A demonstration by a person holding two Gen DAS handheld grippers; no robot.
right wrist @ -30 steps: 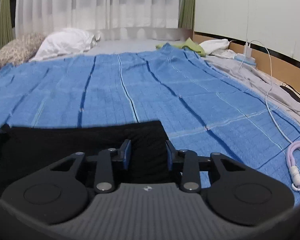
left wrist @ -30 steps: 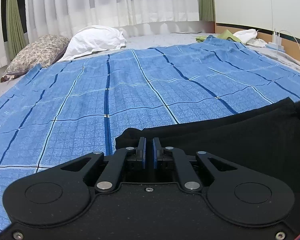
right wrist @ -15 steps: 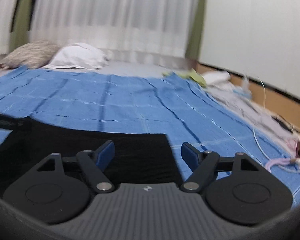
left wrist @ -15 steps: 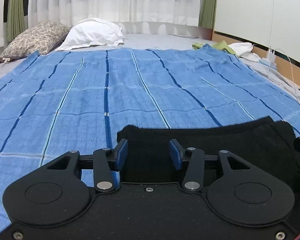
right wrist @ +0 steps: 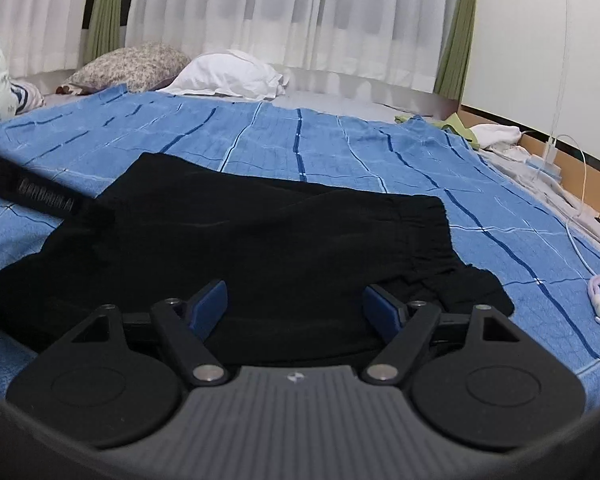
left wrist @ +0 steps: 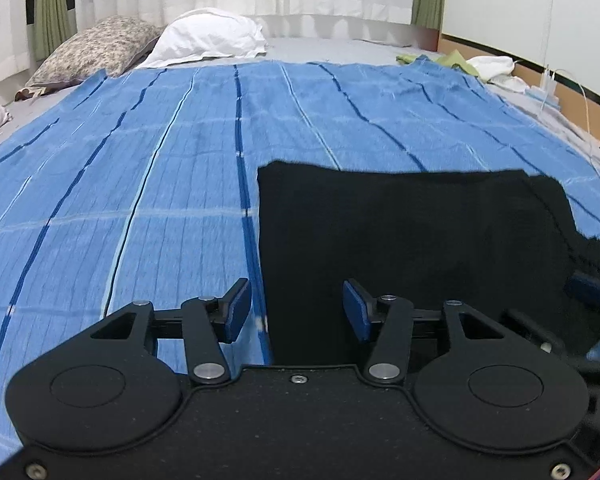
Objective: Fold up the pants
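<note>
Both tongs, left [left wrist: 296,310] and right [right wrist: 294,308], are held wide open and empty above the folded black fabric pants [right wrist: 240,248], which are laid on the blue striped bedspread [left wrist: 140,184]; a white pillow [left wrist: 208,38] and white charging cable [right wrist: 576,216] are seen nearby.

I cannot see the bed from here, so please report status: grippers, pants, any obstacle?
Left gripper open, right gripper open, both empty. Black pants folded flat on blue blanket. Nothing in the way.

free: blue blanket [left wrist: 140,200] left – open | obstacle: pants [left wrist: 400,232] ahead – cable [right wrist: 580,240] right
</note>
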